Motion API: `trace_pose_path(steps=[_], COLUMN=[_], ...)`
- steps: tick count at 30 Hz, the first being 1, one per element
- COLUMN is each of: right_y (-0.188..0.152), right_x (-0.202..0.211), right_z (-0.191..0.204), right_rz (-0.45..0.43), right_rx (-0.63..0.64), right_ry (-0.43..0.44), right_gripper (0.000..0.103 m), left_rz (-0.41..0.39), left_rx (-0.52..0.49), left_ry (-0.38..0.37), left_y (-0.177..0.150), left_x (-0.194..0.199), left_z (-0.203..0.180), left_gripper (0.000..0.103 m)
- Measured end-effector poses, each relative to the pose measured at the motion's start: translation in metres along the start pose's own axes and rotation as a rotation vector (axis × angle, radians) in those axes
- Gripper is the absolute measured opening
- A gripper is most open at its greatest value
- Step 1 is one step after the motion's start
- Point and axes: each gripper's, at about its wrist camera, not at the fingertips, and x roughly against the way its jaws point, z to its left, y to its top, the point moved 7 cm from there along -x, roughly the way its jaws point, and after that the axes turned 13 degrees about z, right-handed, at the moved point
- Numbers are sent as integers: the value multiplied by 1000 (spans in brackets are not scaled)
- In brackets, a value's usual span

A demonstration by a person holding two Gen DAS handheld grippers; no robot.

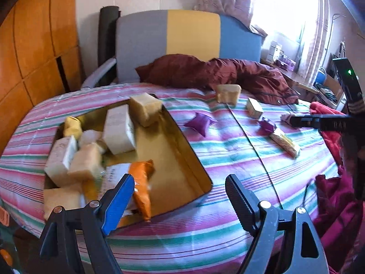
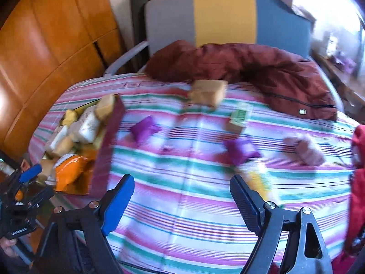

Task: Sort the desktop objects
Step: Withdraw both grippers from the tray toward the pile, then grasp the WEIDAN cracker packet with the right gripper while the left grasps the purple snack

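Box (image 1: 189, 159) at left of the frame already holds most packets; purple pouches (image 2: 241, 149) lie loose on the bed (image 2: 182, 205). Both grippers, left (image 1: 180, 196) and right (image 2: 182, 196), gape wide, empty. Probably next: grab a pouch.

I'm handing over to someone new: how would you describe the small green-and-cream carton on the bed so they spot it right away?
Start at the dark red quilt bunched below the headboard. Just in front of it on the striped bedspread sits a tan block, and the small carton stands to that block's right. It is the only loose item with a green printed face; its neighbours are purple pouches and a long yellow packet.
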Motion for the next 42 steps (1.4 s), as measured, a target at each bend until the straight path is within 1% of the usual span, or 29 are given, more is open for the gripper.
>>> trace_pose_path(steps=[2, 5, 9, 12, 19, 20, 21, 22, 24, 26, 29, 32, 34, 35, 36, 37, 38, 41, 42], right_y=[1, 1, 4, 4, -5, -7, -8, -9, -9, -9, -9, -11, -12, -12, -11, -11, -11, -12, -13], right_x=[3, -2, -20, -40, -89, -94, -98, -100, -103, -106, -111, -117, -121, -120, -119, -118, -117, -116, -116], right_z=[-19, -46, -75, -87, -103, -104, -106, -106, -109, -114, -118, -113, -107, -103, -100, -97, -95, -91, -91], right_rz=[6, 43, 98, 146, 233, 252, 266, 268, 281, 288, 307, 327, 341, 335, 330, 327, 327, 330, 330], right_rx=[-16, -35, -66, -69, -109, -103, -83, -70, -72, -76, -85, -51, -18, 4, 16, 25, 34, 59, 60], right_ry=[-28, -65, -85, -90, -61, -73, -108, -123, -106, -124, -109, -122, -135, -131, -116, -112, -113, -125, -126], right_gripper=[86, 85, 84, 84, 83, 83, 83, 83, 83, 83, 83, 83, 78, 73, 60, 56, 54, 52, 52], left_rz=[5, 12, 27, 37, 59, 61, 65, 69, 78, 81, 91, 108, 119, 124, 135, 142, 140, 175, 173], left_rx=[-11, -22, -31, -30, -40, -44, -49, -54, -66, -83, -104, -122, -133, -136, -138, -143, -156, -225, -248], left_ry=[-3, -19, -21, -21, -23, -23, -25, -30, -46, -58, -81, -82, -84, -94, -102, -98, -92, -82, -71], left_y=[-1, -1, -2, -2, 1, 2, 4, 5, 10, 15, 21, 30, 39, 45, 52, 57, 65, 89, 96], left_x=[-2, -4, -9, -11, -16, -17, -19, -20, -24, -28, -33, -40, -44, -45, -47, -49, -51, -65, -69], left_z=[-4, -10, -15, -15, -19, -20, -23, -25, -33, -42, -54, -62, -66, -67, -68, -69, -70, -77, -78], left_gripper=[83, 83, 83, 83, 83, 83, 83, 83, 83, 83, 83, 83, 83, 83, 83, 83, 83, 83, 83])
